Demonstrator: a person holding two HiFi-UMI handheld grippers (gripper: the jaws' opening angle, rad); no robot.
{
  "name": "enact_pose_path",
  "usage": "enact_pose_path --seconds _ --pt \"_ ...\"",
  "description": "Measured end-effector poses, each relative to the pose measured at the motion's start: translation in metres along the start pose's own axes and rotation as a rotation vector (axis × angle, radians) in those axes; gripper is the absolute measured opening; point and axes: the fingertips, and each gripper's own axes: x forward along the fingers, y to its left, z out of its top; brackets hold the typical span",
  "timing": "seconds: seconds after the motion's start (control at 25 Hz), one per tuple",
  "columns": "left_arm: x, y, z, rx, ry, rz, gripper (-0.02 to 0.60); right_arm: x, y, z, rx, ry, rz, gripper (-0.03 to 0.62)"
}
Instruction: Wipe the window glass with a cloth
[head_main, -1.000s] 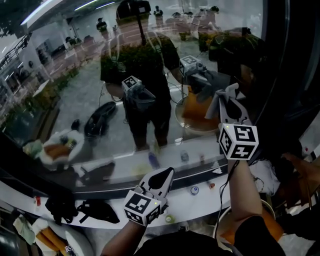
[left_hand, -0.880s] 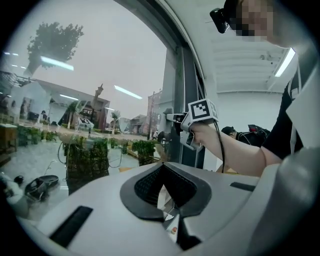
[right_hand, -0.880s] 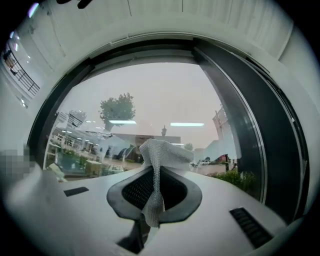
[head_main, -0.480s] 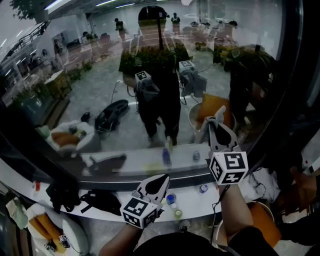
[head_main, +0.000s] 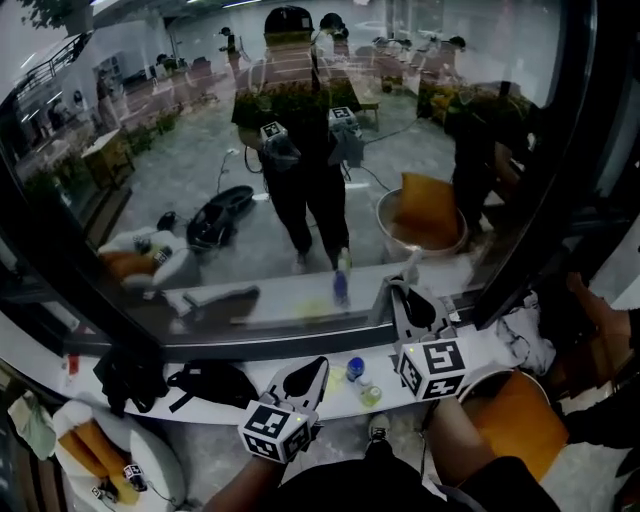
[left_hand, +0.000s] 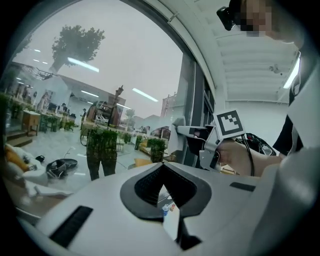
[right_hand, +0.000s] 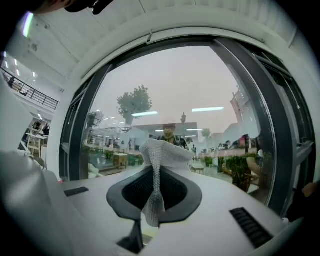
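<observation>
The window glass (head_main: 180, 130) fills the upper head view and mirrors the person and both grippers. My right gripper (head_main: 398, 288) is low, near the bottom edge of the pane above the white sill (head_main: 330, 395). It is shut on a pale mesh cloth (head_main: 385, 295), which sticks up between the jaws (right_hand: 159, 165) in front of the glass (right_hand: 165, 95). My left gripper (head_main: 320, 365) hangs lower over the sill, jaws together with nothing in them (left_hand: 162, 172). From its own view the right gripper (left_hand: 207, 142) shows to the right of the glass (left_hand: 60, 100).
A dark window frame post (head_main: 545, 190) stands at the right. Small bottles (head_main: 355, 368) and black bags (head_main: 210, 385) lie on the sill. An orange-lined basket (head_main: 515, 410) sits at the lower right, and yellow items (head_main: 90, 450) at the lower left.
My right gripper has slid down and leftward on the glass with the cloth, from the upper right of the pane to just above the sill. The left gripper has stayed low.
</observation>
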Motion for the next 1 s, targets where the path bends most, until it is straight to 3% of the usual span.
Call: enact_pose_path --seconds 0.2,0.4,0.56,1.0 --pt "-0.043 -0.016 -0.032 0.010 0.034 -0.056 0.006 -0.048 0.051 -0.044 0.043 0.069 -0.001 0.043" --pt "-0.070 -0.019 -0.040 -0.071 0.032 -0.036 0.006 -0.081 0.081 -0.066 0.090 0.112 0.006 0.043" --pt "-0.083 -0.028 -0.044 -0.066 0.033 -0.035 0.006 -0.102 0.100 -0.068 0.079 0.116 0.025 0.044" --pt "-0.057 -0.077 -0.052 -0.040 0.045 -0.035 0.006 -0.147 0.080 -0.075 0.073 0.132 0.072 0.043"
